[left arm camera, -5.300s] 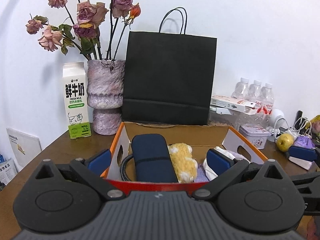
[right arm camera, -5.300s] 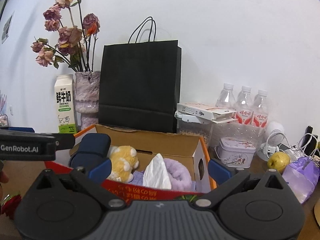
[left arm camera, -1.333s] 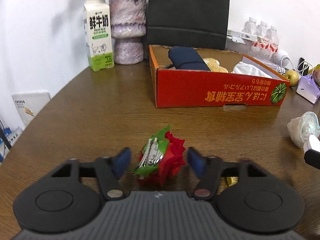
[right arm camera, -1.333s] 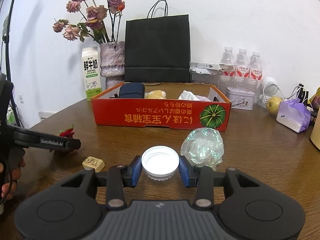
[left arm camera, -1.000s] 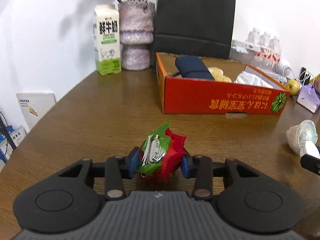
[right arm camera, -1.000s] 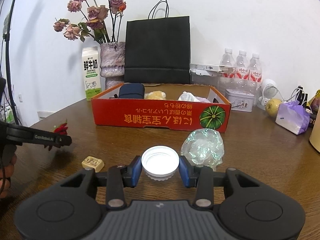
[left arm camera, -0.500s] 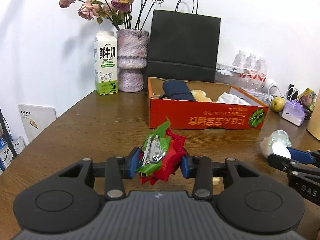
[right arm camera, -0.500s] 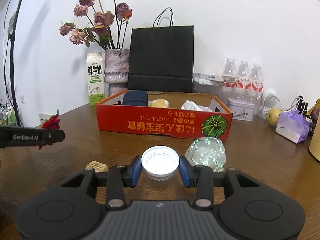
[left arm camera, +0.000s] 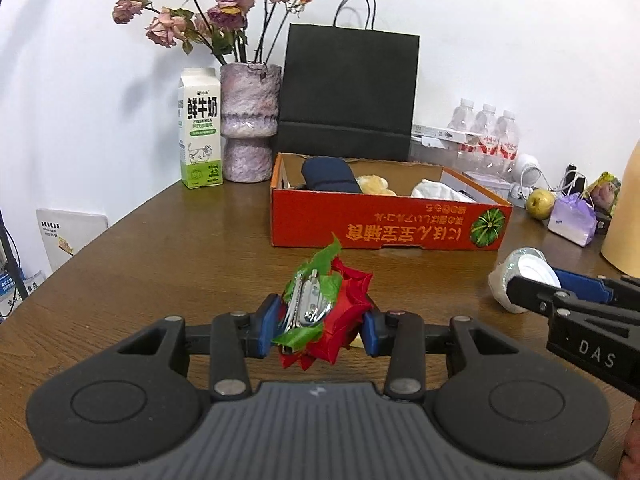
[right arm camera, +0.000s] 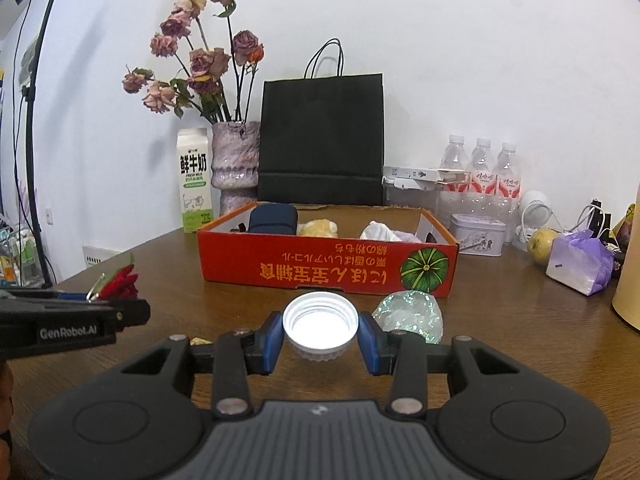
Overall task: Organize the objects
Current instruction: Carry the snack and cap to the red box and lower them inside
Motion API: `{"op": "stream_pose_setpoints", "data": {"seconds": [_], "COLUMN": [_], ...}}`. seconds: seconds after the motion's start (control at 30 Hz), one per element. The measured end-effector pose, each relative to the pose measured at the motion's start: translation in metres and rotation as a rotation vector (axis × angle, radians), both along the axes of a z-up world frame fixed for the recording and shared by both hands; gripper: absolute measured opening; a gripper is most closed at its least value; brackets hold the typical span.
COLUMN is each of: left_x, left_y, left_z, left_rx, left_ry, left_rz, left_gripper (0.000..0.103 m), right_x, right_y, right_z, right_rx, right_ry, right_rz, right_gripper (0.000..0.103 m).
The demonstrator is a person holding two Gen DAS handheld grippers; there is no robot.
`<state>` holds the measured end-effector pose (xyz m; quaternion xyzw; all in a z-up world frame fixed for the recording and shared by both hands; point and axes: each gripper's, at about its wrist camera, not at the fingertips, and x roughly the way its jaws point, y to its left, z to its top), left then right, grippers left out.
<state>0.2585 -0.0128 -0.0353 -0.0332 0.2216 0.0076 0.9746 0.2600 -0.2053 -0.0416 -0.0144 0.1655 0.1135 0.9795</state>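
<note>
My left gripper (left arm camera: 320,326) is shut on a red fabric rose (left arm camera: 340,312) with green leaves and a metal clip, held above the wooden table. My right gripper (right arm camera: 320,338) is shut on a white screw cap (right arm camera: 320,322), its open side facing the camera. Ahead of both stands the orange cardboard box (left arm camera: 384,230) (right arm camera: 320,272), holding a dark blue case (left arm camera: 328,176), a yellow plush toy (left arm camera: 374,184) and white tissue (left arm camera: 434,191). The right gripper with the cap also shows at the right edge of the left wrist view.
A crumpled shiny wrapper (right arm camera: 408,314) lies right of the cap. A small tan block (right arm camera: 200,341) peeks out on the table. Milk carton (left arm camera: 200,144), flower vase (left arm camera: 248,124) and black paper bag (left arm camera: 348,92) stand behind the box. Water bottles (right arm camera: 484,176), a tin (right arm camera: 478,234), an apple (right arm camera: 540,240) and a purple packet (right arm camera: 580,264) crowd the right.
The left gripper closed on the red rose and lifted it off the table, carrying it toward the box. The right gripper keeps the white cap and has barely moved.
</note>
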Motion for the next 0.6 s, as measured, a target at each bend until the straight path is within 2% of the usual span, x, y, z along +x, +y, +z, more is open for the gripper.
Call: {"op": "stream_pose_setpoints", "data": {"seconds": [0.27,0.6], "left_x": [0.003,0.025], "left_y": [-0.01,-0.021], "left_z": [0.01,0.029], "left_rx": [-0.001,0.002], "left_ry": [-0.013,-0.028], "left_rz": [-0.003,0.004], "left_gripper": [0.041,0.041], "right_x": [0.003,0.02], "right_y": [-0.005,-0.017], "right_z": [0.007,0.027], "right_rx": [0.01,0.02], "right_ry": [-0.006,-0.02], "right_rz": [0.01,0.005], "right_gripper": [0.039,0.039]}}
